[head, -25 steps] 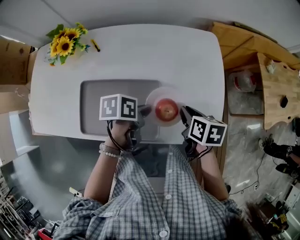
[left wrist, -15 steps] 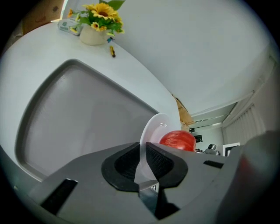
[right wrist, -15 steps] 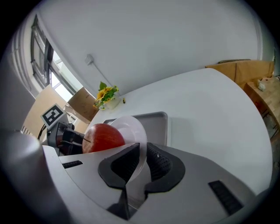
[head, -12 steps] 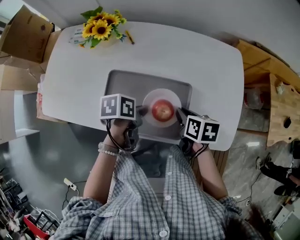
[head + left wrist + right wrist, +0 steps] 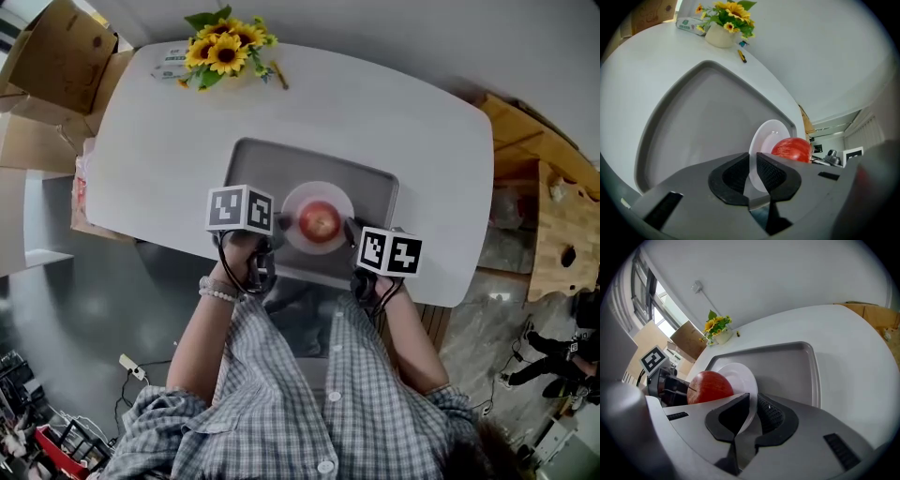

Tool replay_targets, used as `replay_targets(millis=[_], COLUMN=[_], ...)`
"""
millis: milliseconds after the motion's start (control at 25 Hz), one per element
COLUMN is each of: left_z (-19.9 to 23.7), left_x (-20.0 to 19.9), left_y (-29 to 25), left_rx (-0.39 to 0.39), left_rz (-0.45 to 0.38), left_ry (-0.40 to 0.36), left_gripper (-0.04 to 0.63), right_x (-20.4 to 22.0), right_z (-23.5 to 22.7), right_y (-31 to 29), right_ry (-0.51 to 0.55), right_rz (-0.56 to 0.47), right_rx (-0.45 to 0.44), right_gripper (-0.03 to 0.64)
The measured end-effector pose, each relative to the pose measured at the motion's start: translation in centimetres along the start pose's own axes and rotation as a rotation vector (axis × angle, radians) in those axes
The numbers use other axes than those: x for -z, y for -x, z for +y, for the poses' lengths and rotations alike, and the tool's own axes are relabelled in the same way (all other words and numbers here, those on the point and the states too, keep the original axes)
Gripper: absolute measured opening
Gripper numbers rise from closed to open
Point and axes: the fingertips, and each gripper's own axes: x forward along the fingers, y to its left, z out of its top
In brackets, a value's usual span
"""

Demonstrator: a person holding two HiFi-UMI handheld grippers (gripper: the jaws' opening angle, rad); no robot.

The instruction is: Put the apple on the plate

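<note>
A red apple [image 5: 321, 221] sits on a small white plate [image 5: 319, 195] over the grey tray [image 5: 253, 161] near the table's front edge. My left gripper [image 5: 274, 234] is shut on the plate's left rim. My right gripper [image 5: 353, 242] is shut on its right rim. The left gripper view has the plate [image 5: 771, 136] edge pinched between the black pads [image 5: 771, 171], with the apple [image 5: 791, 150] just beyond. From the right gripper view, the plate [image 5: 740, 378] rim runs between the jaws beside the apple [image 5: 710, 386]. I cannot tell whether the plate rests on the tray.
A bunch of sunflowers [image 5: 225, 47] and a small packet stand at the table's far left. Cardboard boxes [image 5: 56, 56] lie beyond the left end of the table, and wooden furniture [image 5: 562, 225] stands to the right. The white table [image 5: 431, 159] ends just behind my grippers.
The head view has swung, so the table sits differently in frame. Both grippers have kept their hold on the plate with the apple, and the right one sits closer in.
</note>
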Motion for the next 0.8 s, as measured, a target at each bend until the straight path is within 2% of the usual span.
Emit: replay_targets(millis=[200,480,680,800], left_z=[0.8,1.3,1.3,1.2], left_x=[0.2,0.4,-0.2,-0.4], left_y=[-0.7,-1.4,-1.1,-0.6], left_rx=[-0.008,0.006,0.000,0.014], left_rz=[0.013,0.026,-0.021,-0.053], left_ry=[0.006,0.009,-0.018,-0.014], left_gripper=[0.052,0.052,0.054,0.054], right_x=[0.4,0.6,0.7,0.6], right_z=[-0.1,-0.4,-0.1,0.0], right_y=[-0.9,-1.4,-1.7,-1.3], right_ry=[0.035,0.057,0.104,0.098], right_rz=[0.022,-0.004,-0.032,-0.049], right_rx=[0.029,0.029,-0.004,-0.033], right_gripper=[0.061,0.061,0.061,0.063])
